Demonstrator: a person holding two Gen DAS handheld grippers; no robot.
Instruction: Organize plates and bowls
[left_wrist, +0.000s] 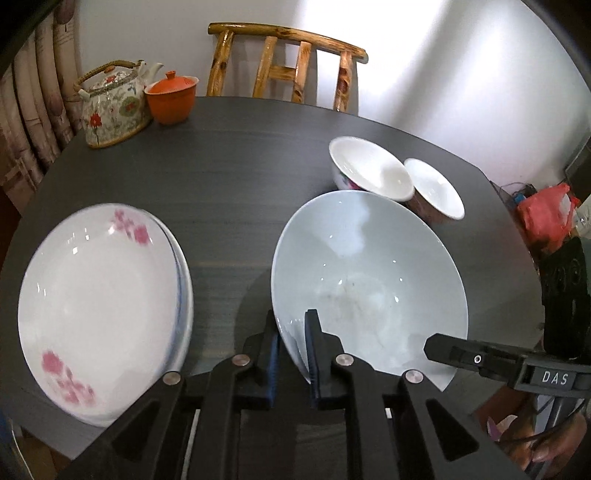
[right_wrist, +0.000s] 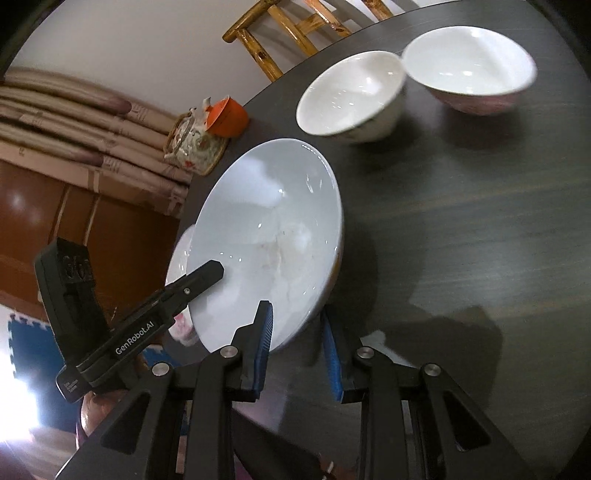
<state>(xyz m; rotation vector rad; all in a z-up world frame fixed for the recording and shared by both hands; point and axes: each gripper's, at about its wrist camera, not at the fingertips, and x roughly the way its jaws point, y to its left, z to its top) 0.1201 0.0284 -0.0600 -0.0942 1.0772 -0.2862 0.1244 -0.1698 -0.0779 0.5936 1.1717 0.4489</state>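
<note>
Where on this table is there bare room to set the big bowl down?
Bare table lies between the teapot, the stacked plates and the big bowl. It is crowded by the two small bowls, which touch.

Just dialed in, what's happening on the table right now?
Both grippers are clamped on the rim of the large pale bowl: the left gripper on one side, the right gripper on the other, with the bowl tilted above the dark table. Two small white bowls stand side by side behind it. A stack of flowered plates sits off to the left, and a teapot and an orange lidded cup stand at the far edge.
</note>
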